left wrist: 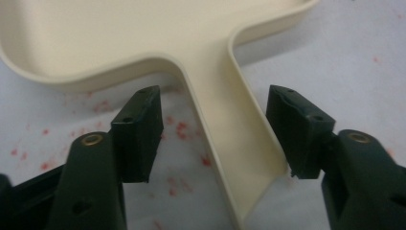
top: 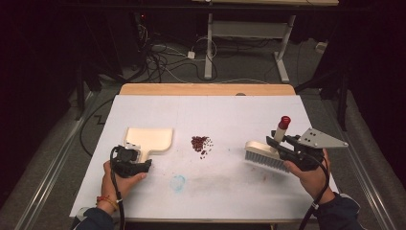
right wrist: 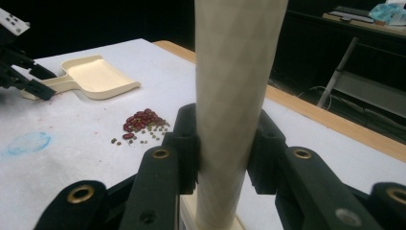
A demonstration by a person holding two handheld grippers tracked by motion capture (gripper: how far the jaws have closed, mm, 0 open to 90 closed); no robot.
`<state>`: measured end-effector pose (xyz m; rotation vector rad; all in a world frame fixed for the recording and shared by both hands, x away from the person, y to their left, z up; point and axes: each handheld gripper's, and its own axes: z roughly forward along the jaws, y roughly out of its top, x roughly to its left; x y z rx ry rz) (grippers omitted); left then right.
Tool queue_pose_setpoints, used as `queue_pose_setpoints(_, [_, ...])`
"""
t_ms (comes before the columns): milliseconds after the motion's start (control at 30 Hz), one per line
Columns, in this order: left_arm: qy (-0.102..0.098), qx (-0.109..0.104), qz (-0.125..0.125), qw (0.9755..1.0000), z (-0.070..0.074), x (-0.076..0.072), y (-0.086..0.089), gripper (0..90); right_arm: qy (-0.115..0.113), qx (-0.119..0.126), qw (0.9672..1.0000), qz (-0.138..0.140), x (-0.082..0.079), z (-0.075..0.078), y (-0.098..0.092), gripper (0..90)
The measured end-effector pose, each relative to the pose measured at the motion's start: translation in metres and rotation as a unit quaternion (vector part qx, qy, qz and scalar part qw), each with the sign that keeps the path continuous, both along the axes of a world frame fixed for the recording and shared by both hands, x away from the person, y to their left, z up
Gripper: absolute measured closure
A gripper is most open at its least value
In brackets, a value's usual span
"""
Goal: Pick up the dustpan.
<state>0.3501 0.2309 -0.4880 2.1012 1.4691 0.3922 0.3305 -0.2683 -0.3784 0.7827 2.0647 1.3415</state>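
There is one cream dustpan [top: 147,139] lying flat on the white table [top: 230,187], on the left side. Its handle points toward the person. The left gripper [top: 141,166] is at that handle. In the left gripper view, the dustpan's handle [left wrist: 230,139] sits between the two black jaws. The jaws are apart and do not press on it; one is very near its edge.

There is one brush [top: 266,154] on the right side, bristles down on the table. The right gripper [top: 276,142] is clamped tight on its cream handle [right wrist: 234,96], which has a red tip [top: 284,121].

Between dustpan and brush lies one small pile of red beans [top: 200,143]. The right gripper view also shows a few greenish bits [right wrist: 143,139] in the pile. They are too small to count.

There is one faint blue smudge [top: 178,182] on the table. The left gripper view shows little red stains [left wrist: 179,129] on the table. The brush's bristles are cut off in the right gripper view.
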Motion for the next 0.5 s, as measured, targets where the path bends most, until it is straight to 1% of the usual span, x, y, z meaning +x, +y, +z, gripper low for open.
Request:
queue_pose_setpoints(67, [0.000,0.004,-0.006,1.0000,0.000,0.008,-0.001,41.3,0.001,0.001,1.0000,-0.001,0.000,-0.001,0.000,69.6])
queue_pose_setpoints(100, [0.000,0.004,-0.006,1.0000,0.000,0.008,-0.001,44.3,0.002,0.001,1.0000,-0.002,0.000,-0.001,0.000,69.6])
queue_pose_setpoints(133, [0.001,0.000,-0.002,1.0000,0.001,0.011,-0.001,47.7,0.001,0.000,1.0000,-0.001,0.000,-0.001,0.000,69.6])
queue_pose_setpoints(233, [0.000,0.003,0.002,1.0000,0.002,0.018,0.000,60.5,0.002,-0.002,1.0000,0.000,-0.001,-0.002,0.000,69.6])
queue_pose_setpoints(267, [0.005,-0.001,0.004,1.0000,0.002,0.021,0.001,63.2,0.002,-0.002,1.0000,-0.001,-0.001,-0.002,0.000,69.7])
queue_pose_setpoints(333, [0.009,0.000,0.001,1.0000,0.003,0.023,0.001,63.6,0.001,-0.003,1.0000,-0.002,-0.002,-0.002,0.000,69.7])
queue_pose_setpoints(367, [0.011,0.013,-0.014,0.9998,0.005,0.025,0.001,63.7,0.003,-0.002,1.0000,-0.003,-0.003,-0.002,-0.001,69.6])
queue_pose_setpoints(400, [0.011,0.013,-0.014,0.9998,0.005,0.025,0.001,63.7,0.003,-0.002,1.0000,-0.003,-0.003,-0.002,-0.001,69.6])
queue_pose_setpoints(467, [0.009,0.022,-0.028,0.9993,0.007,0.027,0.001,63.8,0.005,0.005,1.0000,-0.003,-0.003,-0.002,-0.003,69.7])
queue_pose_setpoints(500, [0.010,0.022,-0.033,0.9992,0.009,0.028,0.003,63.9,0.006,0.007,1.0000,-0.001,-0.003,-0.003,-0.004,69.7])
